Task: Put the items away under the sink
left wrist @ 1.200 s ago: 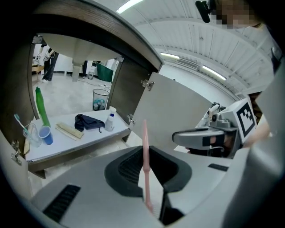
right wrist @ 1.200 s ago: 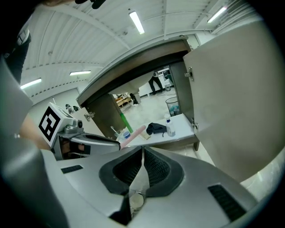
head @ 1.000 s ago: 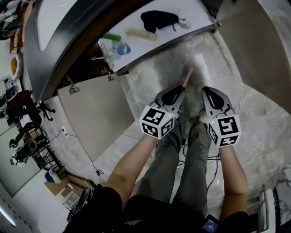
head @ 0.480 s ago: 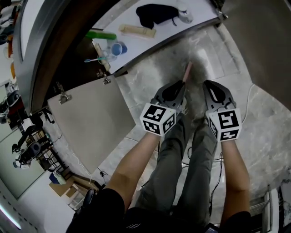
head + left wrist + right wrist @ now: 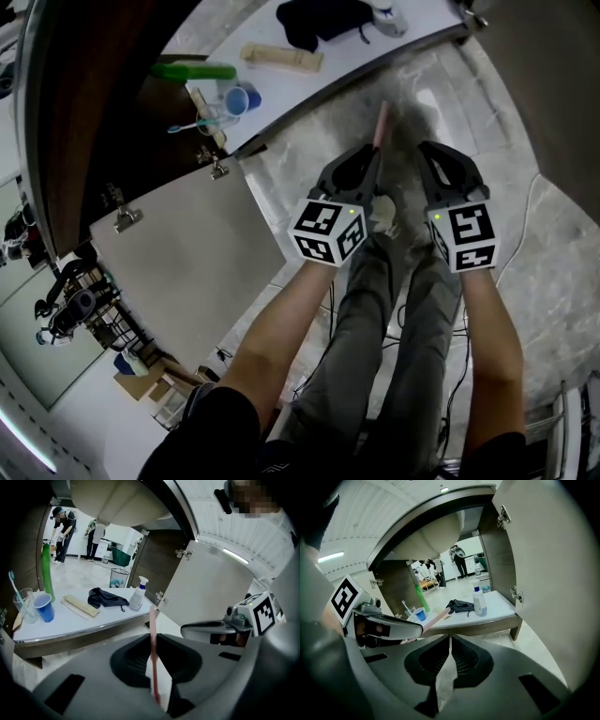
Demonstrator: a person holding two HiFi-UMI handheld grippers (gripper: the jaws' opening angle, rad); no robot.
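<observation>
My left gripper is shut on a thin pink stick, which pokes out ahead of the jaws toward the cabinet. In the left gripper view the pink stick stands upright between the pads. Just to its right, my right gripper is shut with nothing in it; its tips meet. Both hang over the marble floor in front of the white under-sink shelf. On the shelf lie a green bottle, a blue cup, a beige block, a black cloth and a spray bottle.
The left cabinet door stands wide open beside my left arm; the right door is open too. A clear cup with a toothbrush sits at the shelf's left end. The basin's underside hangs above. My legs are below the grippers.
Both grippers have sunk lower in front of the open cabinet. The pink stick stays clamped in the left one, and the shelf has slid toward the top of the head view.
</observation>
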